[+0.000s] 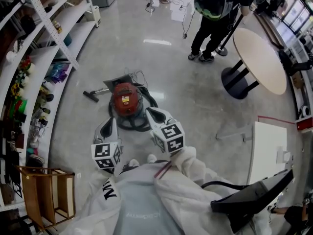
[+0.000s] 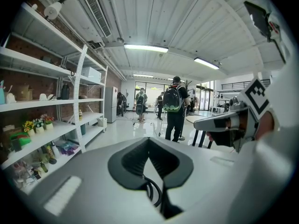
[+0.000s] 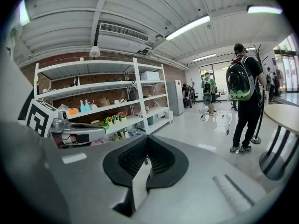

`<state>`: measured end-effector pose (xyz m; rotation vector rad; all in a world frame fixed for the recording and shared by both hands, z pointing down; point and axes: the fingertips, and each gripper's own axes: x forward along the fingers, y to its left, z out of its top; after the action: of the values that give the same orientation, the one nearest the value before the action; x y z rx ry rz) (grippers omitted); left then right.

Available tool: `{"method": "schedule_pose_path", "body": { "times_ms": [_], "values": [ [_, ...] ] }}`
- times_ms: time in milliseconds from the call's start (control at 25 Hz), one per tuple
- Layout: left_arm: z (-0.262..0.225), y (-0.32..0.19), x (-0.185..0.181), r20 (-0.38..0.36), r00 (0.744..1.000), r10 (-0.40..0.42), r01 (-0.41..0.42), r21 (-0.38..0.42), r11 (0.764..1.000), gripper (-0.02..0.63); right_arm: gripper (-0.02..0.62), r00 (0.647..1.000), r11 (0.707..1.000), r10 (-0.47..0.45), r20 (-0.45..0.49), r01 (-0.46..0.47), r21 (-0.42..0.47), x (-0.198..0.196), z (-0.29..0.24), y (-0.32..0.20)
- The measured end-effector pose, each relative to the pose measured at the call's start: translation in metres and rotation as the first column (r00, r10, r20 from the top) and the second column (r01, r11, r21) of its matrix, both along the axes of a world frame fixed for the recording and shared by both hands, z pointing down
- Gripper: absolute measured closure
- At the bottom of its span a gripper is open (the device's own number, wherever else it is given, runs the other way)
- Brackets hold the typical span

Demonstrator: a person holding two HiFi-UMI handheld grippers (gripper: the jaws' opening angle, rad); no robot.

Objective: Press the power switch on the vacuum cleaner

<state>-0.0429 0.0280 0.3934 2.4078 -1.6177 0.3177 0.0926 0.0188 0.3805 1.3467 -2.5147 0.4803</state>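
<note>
In the head view a red canister vacuum cleaner stands on the grey floor, with its black hose coiled round the base and the floor nozzle lying to its left. My left gripper hovers near its front left side, pointing at it, shut and holding nothing. My right gripper is close by its front right side, also shut and holding nothing. In the left gripper view the left gripper shows its pads meeting, with a bit of black hose below. The right gripper looks the same in its own view.
White shelves full of small items line the left side. A person stands at the back beside a round table. A wooden crate sits at my lower left, a white table at the right.
</note>
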Motion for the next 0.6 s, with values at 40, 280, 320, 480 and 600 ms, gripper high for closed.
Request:
{"method": "schedule_pose_path", "body": {
  "times_ms": [40, 280, 320, 480, 600],
  "values": [
    [0.0004, 0.0006, 0.001, 0.002, 1.0, 0.0, 0.0, -0.001, 1.0, 0.606, 0.595, 1.0, 1.0, 0.0, 0.0, 0.0, 0.001, 0.0012, 0.0001, 0.0005],
    [0.004, 0.0028, 0.0059, 0.008, 1.0, 0.006, -0.006, -0.01, 1.0, 0.606, 0.596, 1.0, 1.0, 0.01, 0.002, -0.01, -0.002, 0.0069, 0.0041, 0.0033],
    [0.0043, 0.0031, 0.0065, 0.009, 1.0, 0.007, -0.006, -0.011, 1.0, 0.606, 0.596, 1.0, 1.0, 0.009, 0.003, -0.009, -0.003, 0.0073, 0.0048, 0.0036],
    [0.005, 0.0035, 0.0083, 0.012, 1.0, 0.009, -0.009, -0.011, 1.0, 0.606, 0.596, 1.0, 1.0, 0.011, 0.004, -0.011, -0.004, 0.0089, 0.0066, 0.0045],
    [0.0055, 0.0036, 0.0075, 0.014, 1.0, 0.006, -0.006, -0.009, 1.0, 0.606, 0.595, 1.0, 1.0, 0.008, 0.005, -0.008, -0.003, 0.0077, 0.0077, 0.0046]
  ]
}}
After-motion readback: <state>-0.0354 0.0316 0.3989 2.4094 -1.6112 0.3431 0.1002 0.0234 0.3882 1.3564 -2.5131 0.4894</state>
